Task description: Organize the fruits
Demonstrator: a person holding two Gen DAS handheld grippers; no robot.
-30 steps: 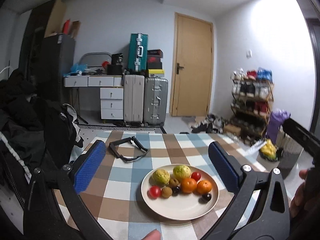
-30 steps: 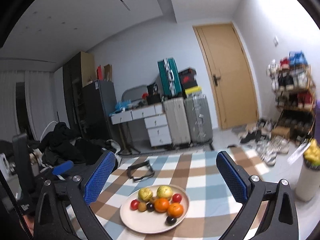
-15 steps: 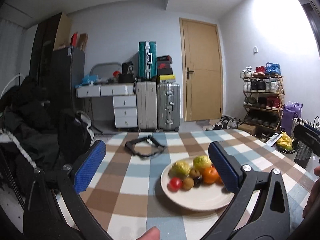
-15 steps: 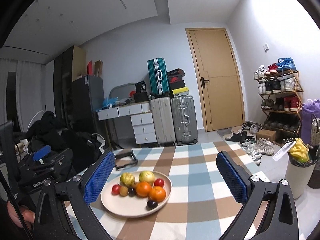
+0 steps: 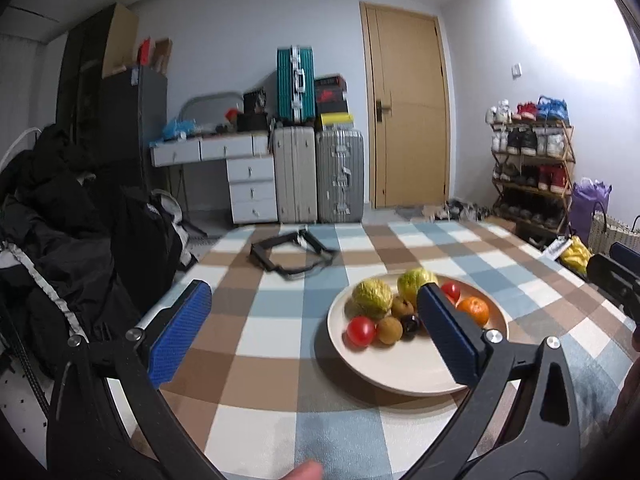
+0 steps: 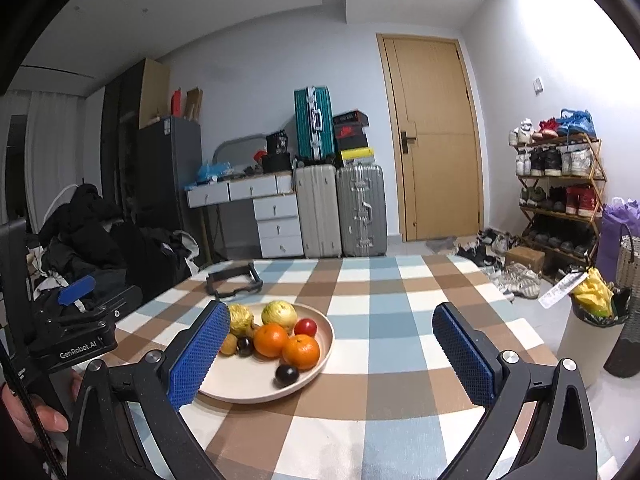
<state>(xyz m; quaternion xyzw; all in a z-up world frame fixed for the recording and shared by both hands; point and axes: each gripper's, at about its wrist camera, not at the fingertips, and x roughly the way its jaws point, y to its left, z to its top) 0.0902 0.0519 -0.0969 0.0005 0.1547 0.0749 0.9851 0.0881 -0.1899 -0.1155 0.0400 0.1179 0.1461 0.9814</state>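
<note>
A beige plate (image 5: 400, 376) (image 6: 256, 390) rests on the checked tablecloth with several fruits on it: two yellow-green ones (image 5: 372, 298) (image 6: 279, 312), two oranges (image 6: 301, 351), red tomatoes (image 5: 361, 330) (image 6: 306, 325), small brown fruits and a dark plum (image 6: 286, 374). My left gripper (image 5: 312, 332) is open and empty, and its right finger overlaps the plate's middle. My right gripper (image 6: 332, 354) is open and empty too, its left finger over the plate's left part. Both hover above the table.
A black folded frame (image 5: 292, 254) (image 6: 234, 280) lies on the far left of the table. Dark clothes are heaped at the left. Suitcases, a drawer unit, a door and a shoe rack stand beyond. A bin (image 6: 592, 332) sits right of the table.
Both grippers have dropped lower and swung sideways, so the plate now sits right of centre in the left view and left of centre in the right view. The fruits have not moved.
</note>
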